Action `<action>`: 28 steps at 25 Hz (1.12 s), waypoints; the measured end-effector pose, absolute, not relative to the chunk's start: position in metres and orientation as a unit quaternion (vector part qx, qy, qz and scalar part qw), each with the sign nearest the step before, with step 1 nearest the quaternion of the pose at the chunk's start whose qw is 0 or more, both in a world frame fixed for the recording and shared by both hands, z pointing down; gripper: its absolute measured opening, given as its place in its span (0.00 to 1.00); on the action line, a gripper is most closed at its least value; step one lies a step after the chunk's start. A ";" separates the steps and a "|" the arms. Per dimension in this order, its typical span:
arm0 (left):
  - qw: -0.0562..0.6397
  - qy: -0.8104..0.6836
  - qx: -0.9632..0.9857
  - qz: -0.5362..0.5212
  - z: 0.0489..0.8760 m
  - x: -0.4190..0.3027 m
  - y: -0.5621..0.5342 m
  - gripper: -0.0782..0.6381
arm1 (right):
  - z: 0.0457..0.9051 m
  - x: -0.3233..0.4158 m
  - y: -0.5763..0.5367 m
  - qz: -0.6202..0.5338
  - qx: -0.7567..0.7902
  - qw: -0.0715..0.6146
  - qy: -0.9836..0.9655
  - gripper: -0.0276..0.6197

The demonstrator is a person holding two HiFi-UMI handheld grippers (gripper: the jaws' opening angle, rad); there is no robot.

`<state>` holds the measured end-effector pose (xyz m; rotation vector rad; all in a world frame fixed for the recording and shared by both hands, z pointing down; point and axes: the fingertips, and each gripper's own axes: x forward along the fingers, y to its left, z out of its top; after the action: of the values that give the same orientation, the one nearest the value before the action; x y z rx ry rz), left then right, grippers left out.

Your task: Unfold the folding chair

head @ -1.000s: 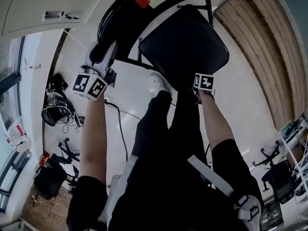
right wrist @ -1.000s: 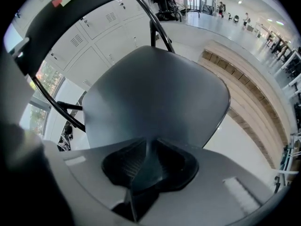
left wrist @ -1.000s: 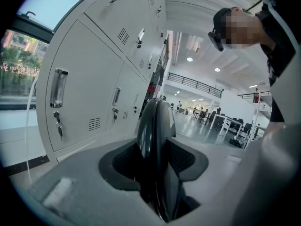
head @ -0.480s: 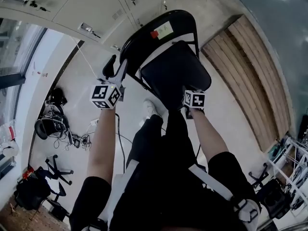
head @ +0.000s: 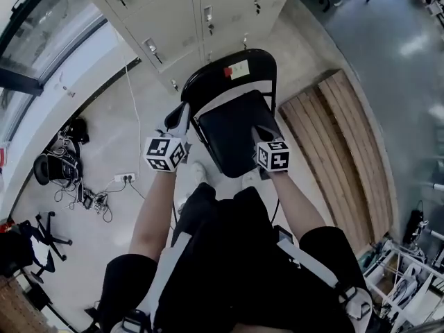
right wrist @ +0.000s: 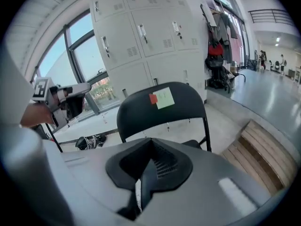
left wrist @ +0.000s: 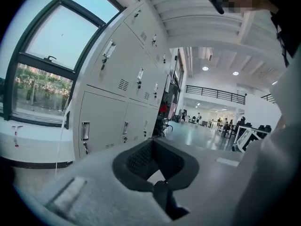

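The black folding chair (head: 234,132) stands opened out on the floor in front of me, seat flat, and its curved backrest (right wrist: 162,109) bears a red and a green sticker. My left gripper (head: 182,115) hovers beside the chair's left edge, apart from it, its jaws shut and empty. In the left gripper view this gripper (left wrist: 157,185) points at the lockers. My right gripper (head: 259,137) hangs over the seat's front right corner, jaws shut and empty. In the right gripper view my right gripper (right wrist: 143,175) faces the backrest.
Grey lockers (head: 201,12) stand behind the chair. A wooden platform (head: 333,144) lies on the floor to the right. Cables and a power strip (head: 104,189) lie at the left, below a window (left wrist: 44,79). Office chairs (head: 41,231) stand at lower left.
Both grippers have risen and come off the chair: the left from the back frame, the right from the seat's front edge. The left jaws have shut. The chair appears smaller and farther below.
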<state>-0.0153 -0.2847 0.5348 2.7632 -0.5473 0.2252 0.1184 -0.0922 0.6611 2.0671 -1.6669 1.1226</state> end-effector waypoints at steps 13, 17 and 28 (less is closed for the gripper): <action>0.144 -0.337 0.930 0.010 0.484 -0.033 -0.184 0.11 | 0.577 0.148 -0.080 0.302 0.610 0.126 -0.722 0.05; 0.157 -0.376 0.913 0.012 0.485 -0.046 -0.141 0.11 | 0.563 0.140 -0.069 0.259 0.583 0.153 -0.755 0.05; 0.137 -0.444 0.885 0.003 0.465 -0.118 -0.074 0.11 | 0.516 0.071 -0.042 0.131 0.511 0.171 -0.832 0.05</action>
<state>-0.1180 -0.0741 0.4650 2.5615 -1.2855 0.0093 0.0708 -0.0420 0.5159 1.4513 -2.3631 0.3722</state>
